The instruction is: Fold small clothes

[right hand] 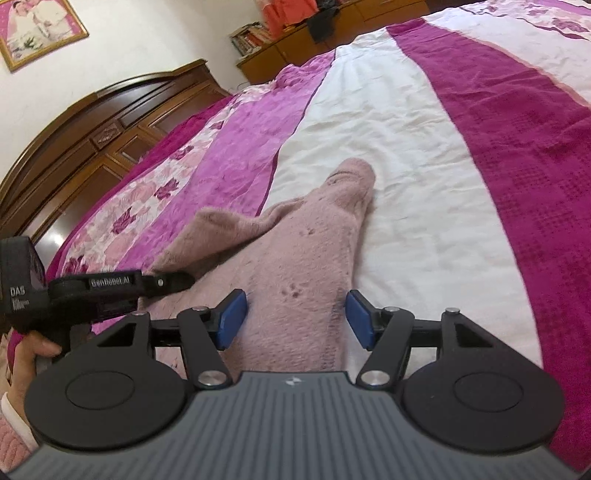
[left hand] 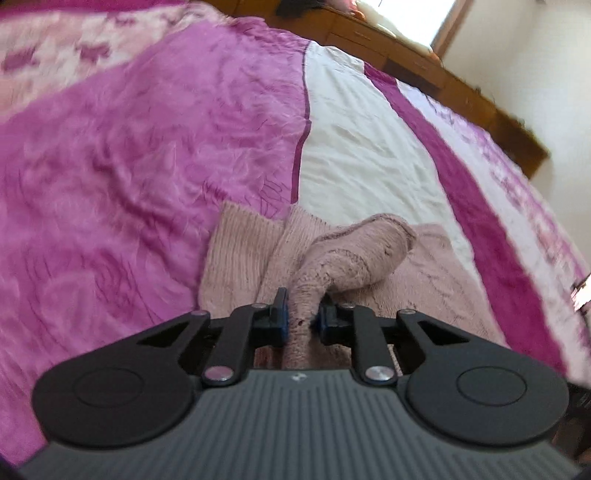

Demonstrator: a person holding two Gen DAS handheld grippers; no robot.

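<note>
Left wrist view, nearest the lens, had the left gripper [left hand: 302, 317] with its blue-padded fingers [left hand: 283, 320] pinching a bunched fold of the dusty-pink fuzzy knitted garment [left hand: 354, 254], which rose between them as a narrow twisted column and flopped over into a rounded lump just beyond. Under that lump the rest of the garment lay spread on the bed, a ribbed hem edge [left hand: 240, 247] showing to the left. Past it stretched the magenta, pink and white striped bedspread [left hand: 147, 155], and at the far edge ran a brown wooden cabinet [left hand: 424, 66] under a bright window.

From the right wrist view, the right gripper [right hand: 297, 319] hovered low over the same pink garment [right hand: 295, 243], its blue-padded fingers [right hand: 231, 317] spread wide with the fabric lying between them, gripping nothing. To its left a person's hand [right hand: 35, 354] held the black handle of the left gripper [right hand: 173, 278], whose tip met a raised fold of the garment. Farther off one tapered end of the garment [right hand: 351, 177] pointed across the white stripe of the bedspread [right hand: 406, 147]. Beyond stood a dark wooden headboard [right hand: 92, 118], a framed picture [right hand: 37, 29] on the wall, and a low cabinet with books [right hand: 251, 37].
</note>
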